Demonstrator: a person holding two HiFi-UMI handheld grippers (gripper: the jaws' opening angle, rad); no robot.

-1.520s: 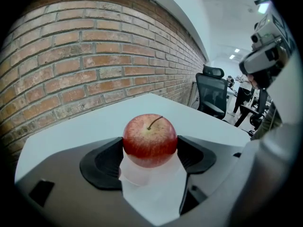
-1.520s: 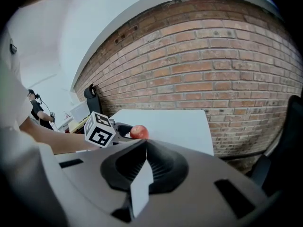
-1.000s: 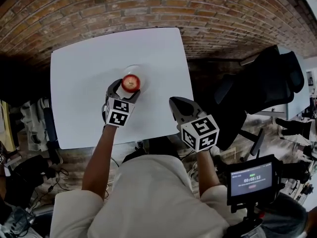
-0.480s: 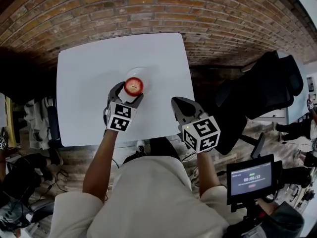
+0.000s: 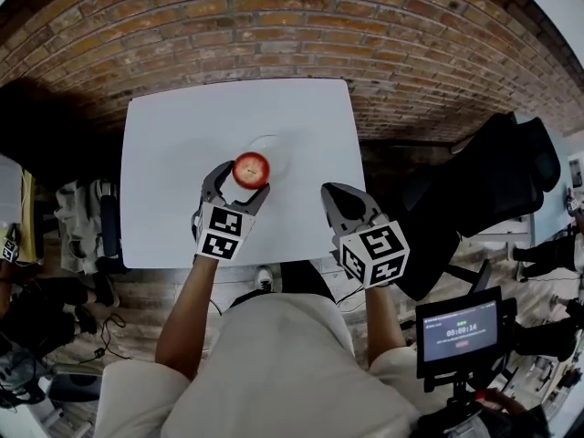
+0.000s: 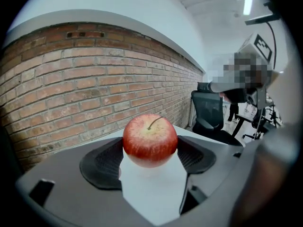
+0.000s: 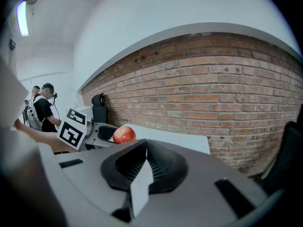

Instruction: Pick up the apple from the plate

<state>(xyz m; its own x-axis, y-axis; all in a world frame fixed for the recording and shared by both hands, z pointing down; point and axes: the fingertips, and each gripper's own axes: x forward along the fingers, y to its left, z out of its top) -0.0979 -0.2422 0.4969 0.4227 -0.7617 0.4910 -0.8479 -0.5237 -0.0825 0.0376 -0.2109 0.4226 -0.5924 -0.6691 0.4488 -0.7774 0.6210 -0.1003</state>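
A red apple [image 5: 251, 169] sits between the pads of my left gripper [image 5: 245, 179], which is shut on it. In the left gripper view the apple [image 6: 150, 140] fills the gap between the two black pads [image 6: 102, 162], stem up, with the white table below. A small white plate [image 5: 278, 144] shows just beyond the apple in the head view. My right gripper [image 5: 336, 197] hovers at the table's right front, shut with nothing in it. From the right gripper view I see the apple [image 7: 124, 135] off to the left, held in the left gripper [image 7: 102, 132].
The white table [image 5: 173, 181] stands against a brick wall [image 5: 274, 26]. A black office chair [image 5: 493, 172] is at the right, and a small timer screen [image 5: 459, 332] at the lower right. Clutter lies on the floor at left [image 5: 82, 217]. A person [image 7: 45, 108] stands far off.
The left gripper has kept its hold on the apple and drawn it slightly toward me, off the plate. The head view has shifted, so the table sits further right. The right gripper has hardly moved.
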